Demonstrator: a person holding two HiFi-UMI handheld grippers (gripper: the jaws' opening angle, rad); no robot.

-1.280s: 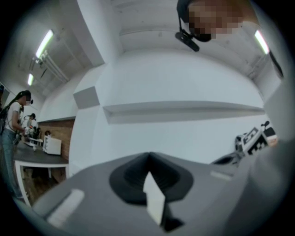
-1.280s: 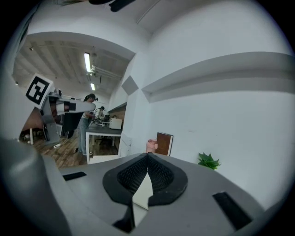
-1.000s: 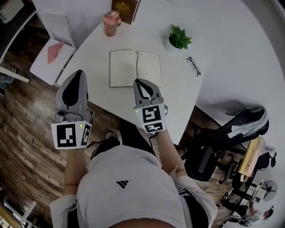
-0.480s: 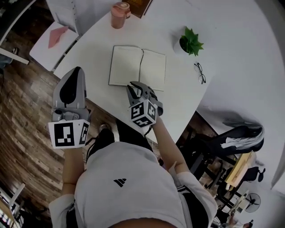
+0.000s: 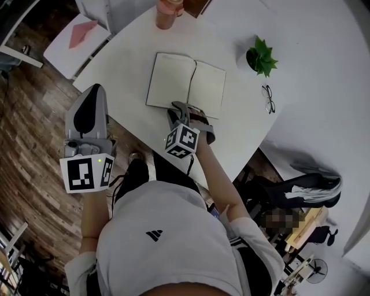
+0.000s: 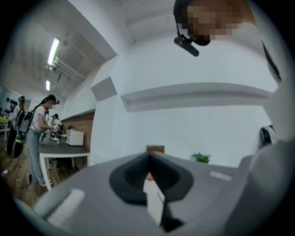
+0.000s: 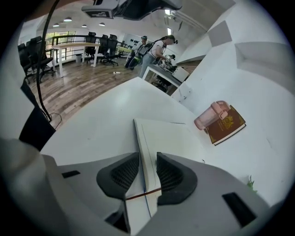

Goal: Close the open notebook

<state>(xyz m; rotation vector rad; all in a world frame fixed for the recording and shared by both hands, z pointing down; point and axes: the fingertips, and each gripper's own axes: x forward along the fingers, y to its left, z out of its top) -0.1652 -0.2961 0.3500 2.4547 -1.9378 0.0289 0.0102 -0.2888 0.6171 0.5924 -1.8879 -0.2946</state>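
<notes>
Right-hand tongs [image 5: 184, 108] have their jaws spreading, and in the right gripper view [image 7: 147, 173] the near edge of the white open notebook [image 7: 166, 133] stands between the ribbed dark pads, crossed by a thin reddish marker ribbon. I cannot see either pad actually pinching the paper, so I would call that grip loose. Left-hand tongs [image 5: 92, 92] hang off the table's edge at the left of the head view, pads pressed together on nothing [image 6: 149, 173].

Seen from the head view, the notebook [image 5: 185, 84] lies flat in the upper middle of the frame on the white round table [image 5: 127, 58], both blank pages facing up, with the right tongs at its lower edge close to the spine. A pink lidded cup [image 5: 169, 6] sits above it at the top edge, and a small green potted plant [image 5: 261, 58] to its right.

To my eye nothing of the closing is done yet. The approach looks finished; what remains is catching one cover, swinging it over the spine and laying it down on the other half.
</notes>
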